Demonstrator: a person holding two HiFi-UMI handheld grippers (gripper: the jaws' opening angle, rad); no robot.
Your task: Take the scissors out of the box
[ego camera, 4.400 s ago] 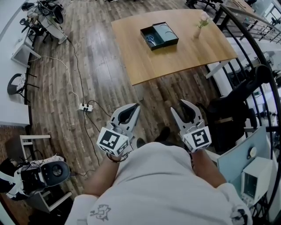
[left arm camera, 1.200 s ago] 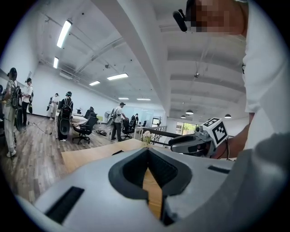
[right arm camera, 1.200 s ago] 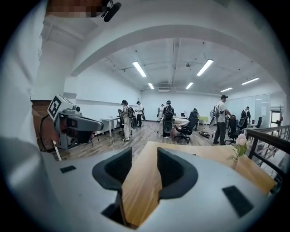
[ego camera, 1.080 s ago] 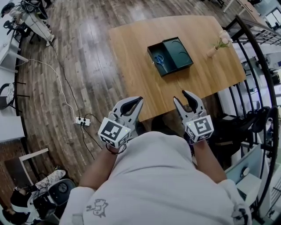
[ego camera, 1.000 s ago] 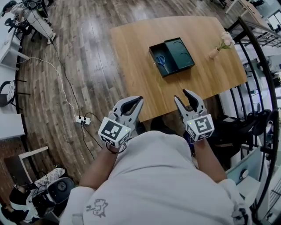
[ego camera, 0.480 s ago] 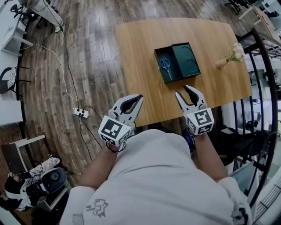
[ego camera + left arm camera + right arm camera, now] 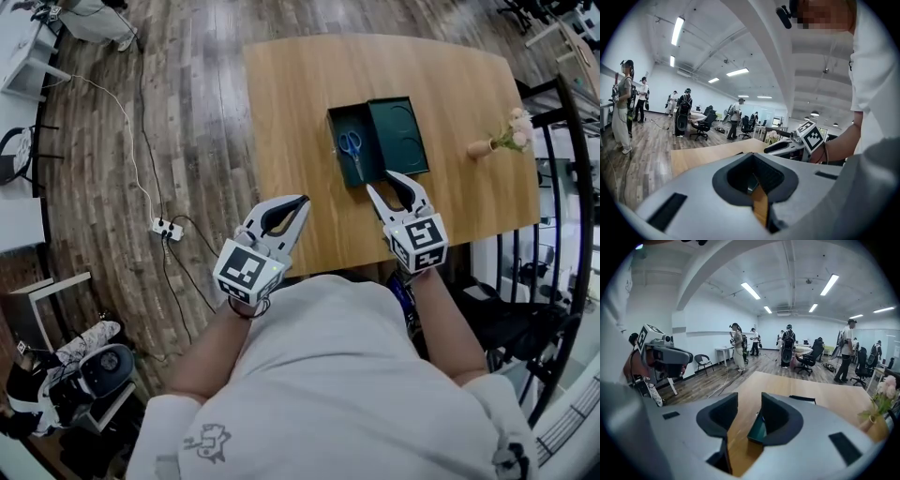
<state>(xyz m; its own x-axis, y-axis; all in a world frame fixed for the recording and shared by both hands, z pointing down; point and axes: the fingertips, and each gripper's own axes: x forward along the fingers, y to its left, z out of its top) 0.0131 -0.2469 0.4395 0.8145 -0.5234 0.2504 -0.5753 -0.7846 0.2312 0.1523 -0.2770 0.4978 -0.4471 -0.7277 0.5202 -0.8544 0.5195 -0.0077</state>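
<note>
Seen from above, a person stood at the near edge of a wooden counter [image 7: 300, 94], holding a claw in each hand over its edge. A dark green box [image 7: 401, 131] lay open near the middle of the counter, in two shallow halves side by side. The scissors [image 7: 351, 150] lay flat in the left half, blue handle loops at the far end and blades pointing back toward the person. The right half looked empty.

The right claw [image 7: 386, 186] hung just short of the box's near edge. Its jaws stood well apart, though they had just been closing a little. Nothing was between them; only bare wood and a corner of the box showed through the gap. The left claw [image 7: 298, 203] hovered over the counter's near edge, further from the box. Its tips were together and it held nothing. A small vase of flowers [image 7: 497, 142] stood well off to the right.

The scissors would probably be light and stiff. The metal blades would likely be thin and slippery, and they lay flush with the box floor, leaving little to catch. The plastic loops, or the thicker part where the blades cross, seemed the better hold. The low wall beside them left little room, so the jaws would likely need to come down from above.
</note>
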